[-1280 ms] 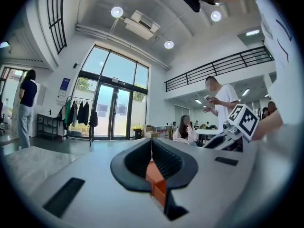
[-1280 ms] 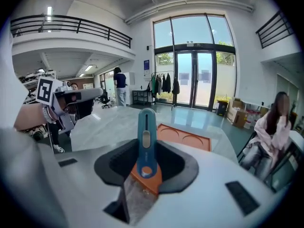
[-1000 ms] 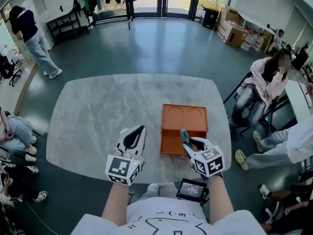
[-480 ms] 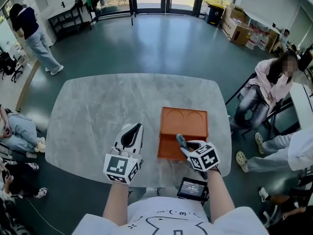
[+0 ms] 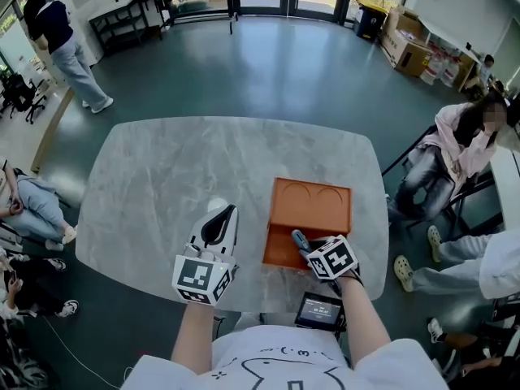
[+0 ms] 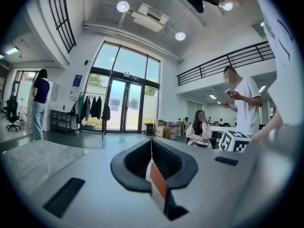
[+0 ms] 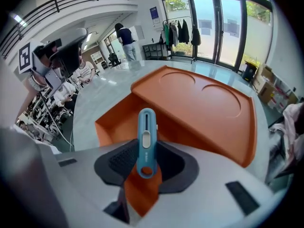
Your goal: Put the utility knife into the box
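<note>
— Where's the utility knife [image 7: 146, 137]?
— Clamped in the right hand-held gripper [image 5: 302, 244], tip poised over the orange box's [image 5: 310, 205] open near side.
— The left hand-held gripper [image 6: 151, 163]?
— Jaws together, holding nothing, above the counter [image 5: 162, 177].

Grey-green floor [image 5: 268, 63], marble table [image 5: 154, 177], glass doors [image 6: 121, 106], coat rack [image 6: 92, 109] w/ clothes, cardboard boxes [image 5: 406, 51].

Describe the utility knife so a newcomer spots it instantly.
On the grey marble table sits an orange box. At its near, open part, the right gripper clamps the utility knife: slim and blue, the only blue thing against the orange.
</note>
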Action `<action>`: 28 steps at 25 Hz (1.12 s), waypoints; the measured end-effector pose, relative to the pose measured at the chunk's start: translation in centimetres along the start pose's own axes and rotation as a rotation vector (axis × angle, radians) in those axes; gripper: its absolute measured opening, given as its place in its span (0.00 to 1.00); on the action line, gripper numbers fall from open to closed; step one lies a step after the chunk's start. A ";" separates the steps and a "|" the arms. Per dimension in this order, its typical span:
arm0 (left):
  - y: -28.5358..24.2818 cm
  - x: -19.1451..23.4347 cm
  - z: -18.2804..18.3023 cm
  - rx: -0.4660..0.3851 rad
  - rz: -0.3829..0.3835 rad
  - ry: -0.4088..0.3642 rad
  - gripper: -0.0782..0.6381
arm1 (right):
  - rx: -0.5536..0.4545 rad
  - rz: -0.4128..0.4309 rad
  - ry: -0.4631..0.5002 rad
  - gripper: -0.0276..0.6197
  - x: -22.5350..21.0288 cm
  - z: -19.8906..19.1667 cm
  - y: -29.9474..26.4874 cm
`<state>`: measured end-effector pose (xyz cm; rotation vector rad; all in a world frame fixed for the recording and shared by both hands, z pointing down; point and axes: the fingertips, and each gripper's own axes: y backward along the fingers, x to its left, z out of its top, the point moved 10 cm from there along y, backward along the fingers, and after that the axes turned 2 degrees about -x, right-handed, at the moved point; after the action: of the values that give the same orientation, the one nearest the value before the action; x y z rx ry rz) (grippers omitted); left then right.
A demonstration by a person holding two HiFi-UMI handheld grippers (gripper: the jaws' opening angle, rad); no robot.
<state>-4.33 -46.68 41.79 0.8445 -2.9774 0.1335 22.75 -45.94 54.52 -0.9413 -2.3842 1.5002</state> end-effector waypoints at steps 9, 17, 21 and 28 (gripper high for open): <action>-0.5 0.8 -0.1 0.007 0.019 0.001 0.13 | 0.101 0.006 0.023 0.25 -0.4 0.1 -2.0; -0.5 1.1 0.2 -0.002 0.013 -0.013 0.13 | 0.131 -0.028 0.043 0.25 -0.5 -0.2 -2.9; 0.0 1.1 0.2 -0.009 0.008 -0.020 0.13 | 0.116 -0.031 0.041 0.25 -0.6 -0.6 -3.0; 1.2 1.3 1.1 -0.014 -0.012 -0.023 0.13 | 0.056 -0.053 0.034 0.35 -0.1 -0.2 -1.8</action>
<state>-6.09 -46.42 40.72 0.8686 -2.9901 0.1038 22.15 -46.39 56.11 -0.8771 -2.3125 1.5113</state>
